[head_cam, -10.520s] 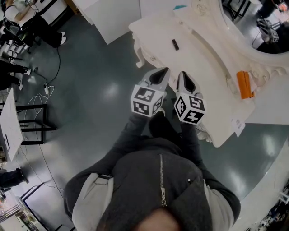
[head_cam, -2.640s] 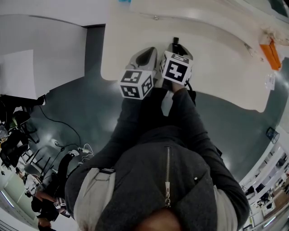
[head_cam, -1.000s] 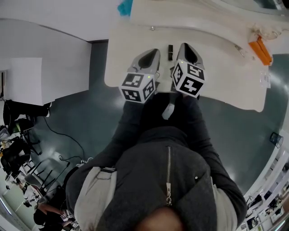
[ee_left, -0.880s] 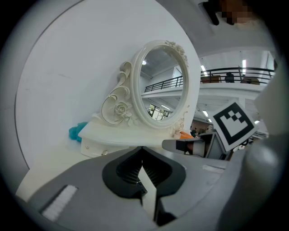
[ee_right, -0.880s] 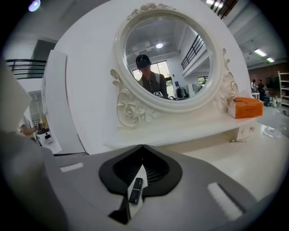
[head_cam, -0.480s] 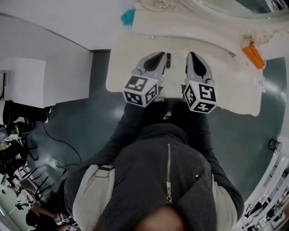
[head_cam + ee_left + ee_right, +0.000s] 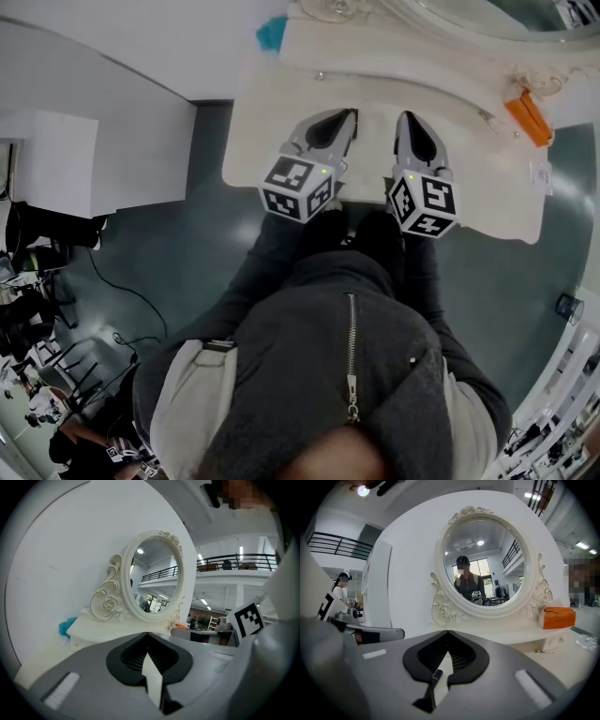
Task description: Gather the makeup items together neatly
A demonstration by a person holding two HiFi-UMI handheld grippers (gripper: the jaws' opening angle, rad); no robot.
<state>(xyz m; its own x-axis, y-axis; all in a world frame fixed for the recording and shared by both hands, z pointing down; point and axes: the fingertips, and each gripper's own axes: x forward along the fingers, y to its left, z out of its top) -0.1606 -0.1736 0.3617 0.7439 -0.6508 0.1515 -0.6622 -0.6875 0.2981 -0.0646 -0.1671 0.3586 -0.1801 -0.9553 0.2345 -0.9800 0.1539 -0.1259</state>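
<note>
Both grippers hover side by side over the white dressing table (image 7: 267, 127). My left gripper (image 7: 351, 114) has its jaw tips meeting, with nothing between them (image 7: 147, 634). My right gripper (image 7: 407, 116) is shut too, and empty at the tips (image 7: 447, 633). In the right gripper view a small dark stick-like shape (image 7: 435, 677) shows through the gap behind the tips. I cannot tell whether it is the black makeup stick lying on the table below. That stick is out of sight in the head view. An orange box (image 7: 528, 118) sits at the table's far right.
A round ornate mirror (image 7: 490, 571) stands on a raised shelf at the back of the table. A teal object (image 7: 271, 33) lies at the shelf's left end. A small clear item (image 7: 586, 642) rests near the right edge. Grey floor surrounds the table.
Both grippers have lifted and drawn slightly apart. The black stick that lay on the table between them is hidden in the head view now. The jaws stay as they were.
</note>
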